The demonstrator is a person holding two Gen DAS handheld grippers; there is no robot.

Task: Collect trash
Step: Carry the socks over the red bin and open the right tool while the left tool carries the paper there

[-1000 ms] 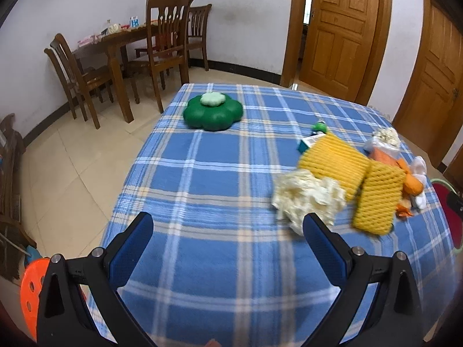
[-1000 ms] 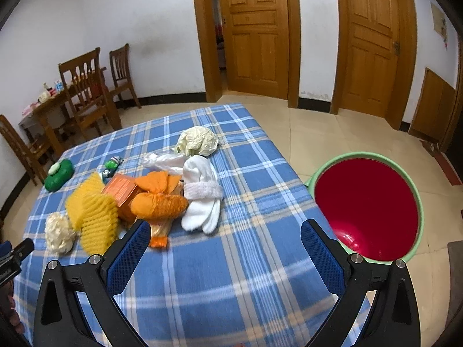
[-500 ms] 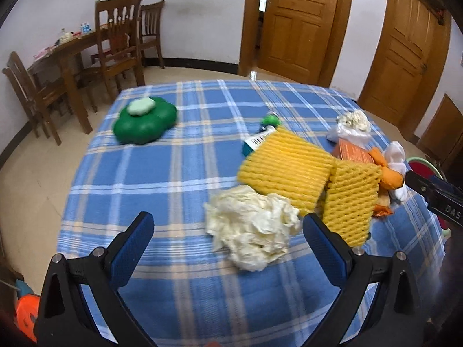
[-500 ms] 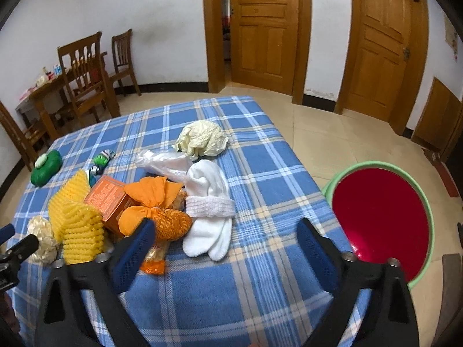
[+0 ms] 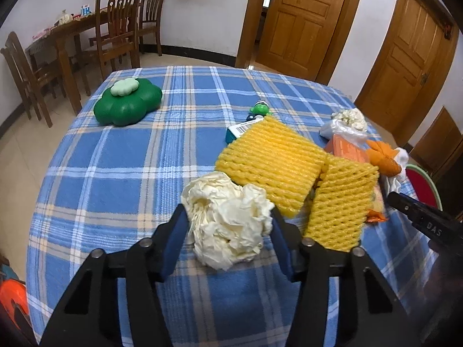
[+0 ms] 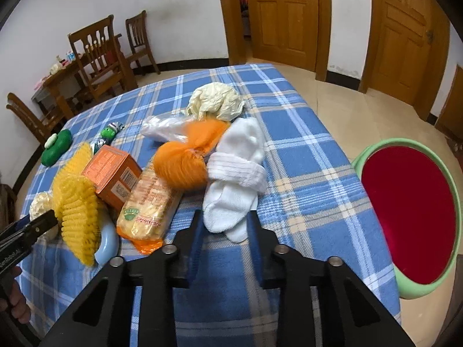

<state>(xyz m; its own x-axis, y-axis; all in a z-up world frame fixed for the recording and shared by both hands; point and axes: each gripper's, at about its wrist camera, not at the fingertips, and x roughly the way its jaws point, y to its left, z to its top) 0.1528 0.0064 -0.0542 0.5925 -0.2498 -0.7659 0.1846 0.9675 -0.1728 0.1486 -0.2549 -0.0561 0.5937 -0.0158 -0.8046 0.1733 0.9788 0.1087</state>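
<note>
On the blue plaid table my left gripper is shut on a crumpled cream paper ball, its blue pads pressing both sides. Next to it lie two yellow foam nets. My right gripper is shut on the toe end of a pair of white socks. Beside the socks are an orange mesh bag, a snack packet, an orange box, a clear plastic bag and another crumpled paper.
A red basin with a green rim stands on the floor right of the table. A green clover-shaped box and a small green toy sit on the table's far side. Wooden chairs and doors lie beyond.
Both grippers moved forward and closed: the left onto the crumpled paper ball, the right onto the white socks. Before, both were wide open and empty.
</note>
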